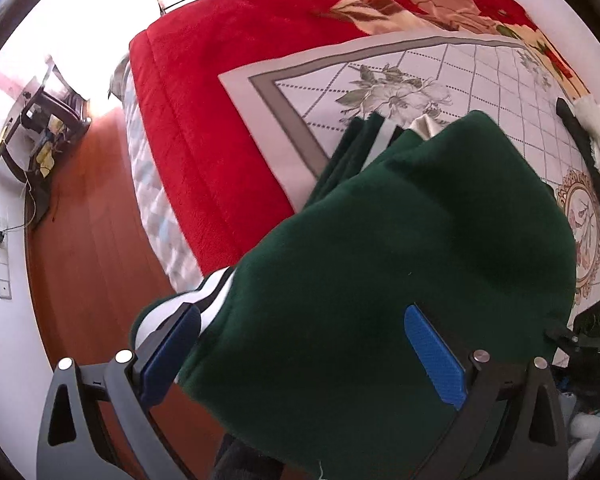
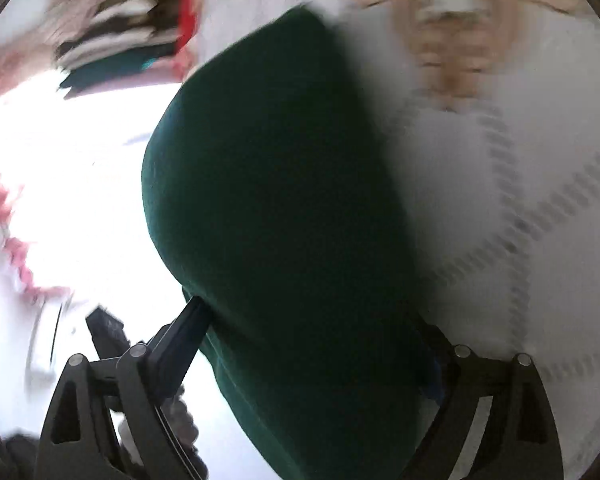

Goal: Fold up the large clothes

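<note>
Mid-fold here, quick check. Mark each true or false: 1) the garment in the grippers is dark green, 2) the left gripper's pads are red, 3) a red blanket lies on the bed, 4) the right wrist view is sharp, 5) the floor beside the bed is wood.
1) The garment between the left gripper fingers is dark green: true; it also fills the right gripper.
2) The left gripper's pads are red: false, they are blue.
3) A red blanket lies on the bed: true.
4) The right wrist view is sharp: false, it is motion-blurred.
5) The floor beside the bed is wood: true.
</note>
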Demonstrator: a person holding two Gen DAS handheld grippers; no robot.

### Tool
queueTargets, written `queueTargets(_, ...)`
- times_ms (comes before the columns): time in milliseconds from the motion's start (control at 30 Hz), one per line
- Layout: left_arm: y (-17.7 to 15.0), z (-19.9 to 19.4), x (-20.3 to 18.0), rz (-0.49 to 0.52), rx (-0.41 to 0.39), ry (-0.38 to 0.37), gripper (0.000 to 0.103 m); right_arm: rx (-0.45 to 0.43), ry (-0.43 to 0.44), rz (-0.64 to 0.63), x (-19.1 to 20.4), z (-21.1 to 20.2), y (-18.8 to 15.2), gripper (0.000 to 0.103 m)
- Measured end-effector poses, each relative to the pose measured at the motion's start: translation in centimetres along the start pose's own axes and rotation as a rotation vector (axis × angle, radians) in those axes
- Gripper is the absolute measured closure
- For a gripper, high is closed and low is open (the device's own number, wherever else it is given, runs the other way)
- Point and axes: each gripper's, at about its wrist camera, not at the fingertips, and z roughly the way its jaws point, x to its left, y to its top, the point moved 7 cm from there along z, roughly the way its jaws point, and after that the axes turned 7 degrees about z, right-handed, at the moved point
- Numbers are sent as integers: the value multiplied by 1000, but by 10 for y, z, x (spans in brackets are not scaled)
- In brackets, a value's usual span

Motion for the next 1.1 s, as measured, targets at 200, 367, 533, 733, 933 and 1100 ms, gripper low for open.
queueTargets(200, 10, -13, -3, -19, -34, 34, 0, -183, -32, 98, 15, -16, -3, 57)
queueTargets(367, 13, -27, -14, -40, -51, 32, 0, -338, 71, 230, 13, -68, -13, 60)
queueTargets(533, 14, -17, -46, -73, -43, -83, 0, -461, 73, 306, -35, -136, -3, 55)
queueTargets(733, 3, 18, -88, -185, 46, -288, 0, -351, 47, 320, -82, -161, 15, 29)
queueTargets(933, -13, 61, -103, -245, 89, -431, 0, -301, 32, 254, -85, -164, -15, 26)
queueTargets(1100, 5, 73, -113, -246, 22, -510, 0, -263, 149, 335, -121, -154, -31, 25)
